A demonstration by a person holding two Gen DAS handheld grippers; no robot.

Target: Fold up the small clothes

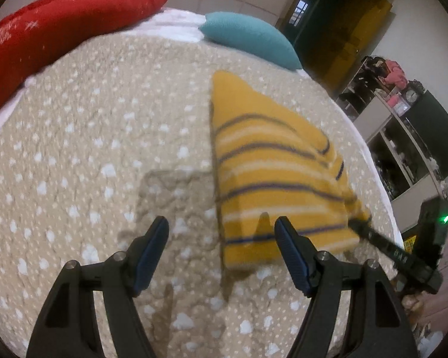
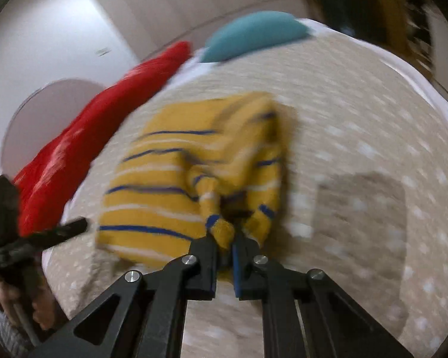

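Observation:
A small yellow garment with blue and white stripes [image 1: 271, 167] lies on the beige dotted bedspread [image 1: 89, 149]. My left gripper [image 1: 221, 238] is open and empty, hovering just above the bed at the garment's near left edge. My right gripper [image 2: 225, 238] is shut on a bunched edge of the yellow garment [image 2: 176, 179] and lifts that part over the rest. In the left wrist view the right gripper [image 1: 358, 223] shows at the garment's right corner. The right wrist view is blurred by motion.
A red cushion [image 1: 44, 35] and a teal cushion [image 1: 248, 37] lie at the far side of the bed. A shelf unit with clutter [image 1: 403, 125] and a dark doorway stand to the right, past the bed's edge.

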